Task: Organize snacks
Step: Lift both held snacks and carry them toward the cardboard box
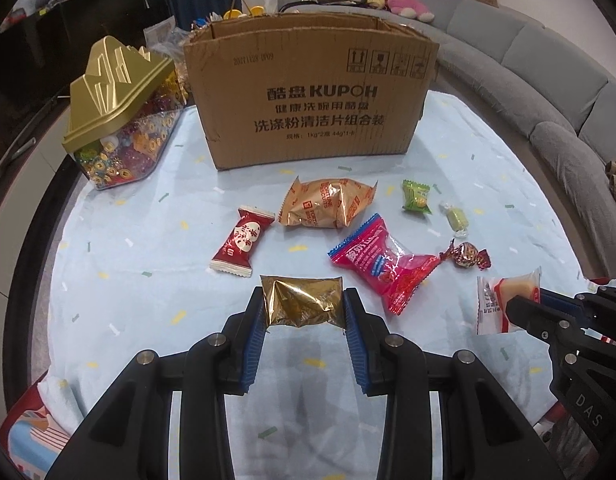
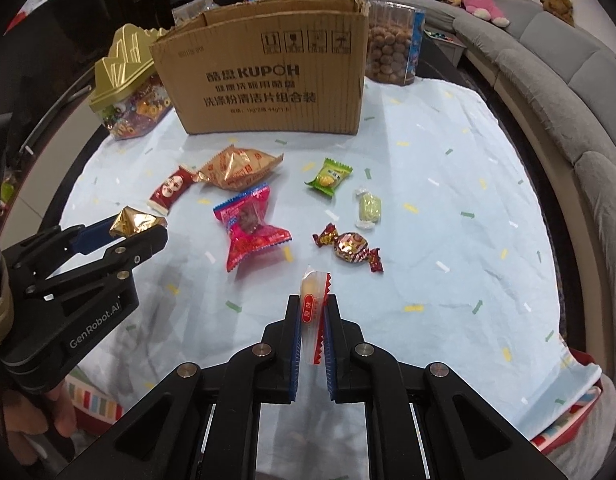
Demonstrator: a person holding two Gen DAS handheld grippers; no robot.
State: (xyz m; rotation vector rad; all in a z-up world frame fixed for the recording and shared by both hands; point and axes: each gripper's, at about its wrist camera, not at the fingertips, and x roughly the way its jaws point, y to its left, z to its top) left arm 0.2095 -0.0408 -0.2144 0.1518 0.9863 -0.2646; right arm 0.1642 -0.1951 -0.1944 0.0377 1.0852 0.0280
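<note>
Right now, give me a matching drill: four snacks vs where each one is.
Things:
1. gold packet
2. white packet
3. pink packet
4. green candy

Places:
A. on the cloth, right of the orange bag
B. clamped in the right gripper
C. clamped in the left gripper
D. on the cloth, beside the red twist candy

Pairs: 1-C, 2-B, 3-D, 4-A
</note>
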